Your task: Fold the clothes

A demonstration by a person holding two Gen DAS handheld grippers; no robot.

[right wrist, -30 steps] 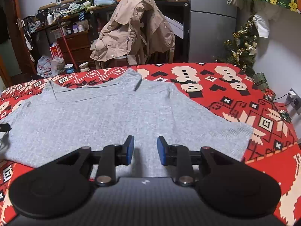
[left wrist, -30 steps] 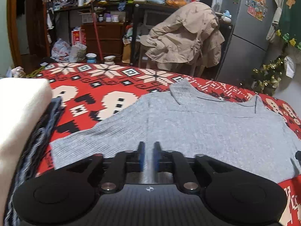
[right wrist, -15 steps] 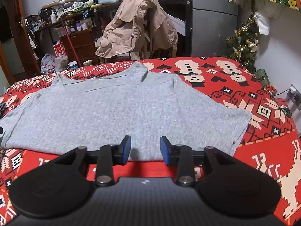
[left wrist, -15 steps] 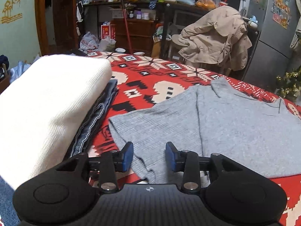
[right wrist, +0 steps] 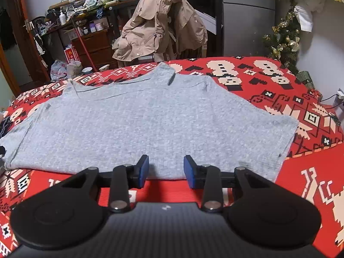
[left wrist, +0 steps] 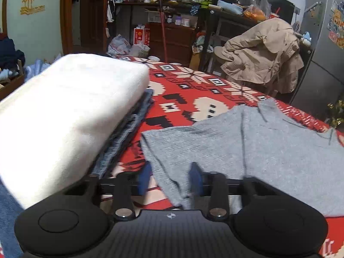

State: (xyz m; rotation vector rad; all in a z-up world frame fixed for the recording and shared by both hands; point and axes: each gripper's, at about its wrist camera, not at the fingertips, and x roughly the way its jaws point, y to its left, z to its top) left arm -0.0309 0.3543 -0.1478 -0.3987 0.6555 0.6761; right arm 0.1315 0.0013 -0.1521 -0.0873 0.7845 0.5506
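Note:
A grey knit short-sleeved top point(right wrist: 150, 124) lies spread flat on the red patterned bedspread point(right wrist: 301, 182), collar at the far side. My right gripper point(right wrist: 165, 169) is open, its blue pads just above the top's near hem at the middle, holding nothing. In the left wrist view the same grey top point(left wrist: 258, 150) shows its left sleeve. My left gripper point(left wrist: 169, 178) is open, its jaws straddling the sleeve's near corner, with the cloth lying between them.
A stack of folded clothes point(left wrist: 64, 116), white on top of dark striped and denim pieces, sits close on the left. Beyond the bed stand a chair with a tan coat point(right wrist: 163, 25), a grey fridge point(left wrist: 322, 53), cluttered shelves and a small Christmas tree point(right wrist: 283, 38).
My left gripper has swung left from the top's middle to its left sleeve and has gone from shut to open. My right gripper has backed off to the near hem, still open.

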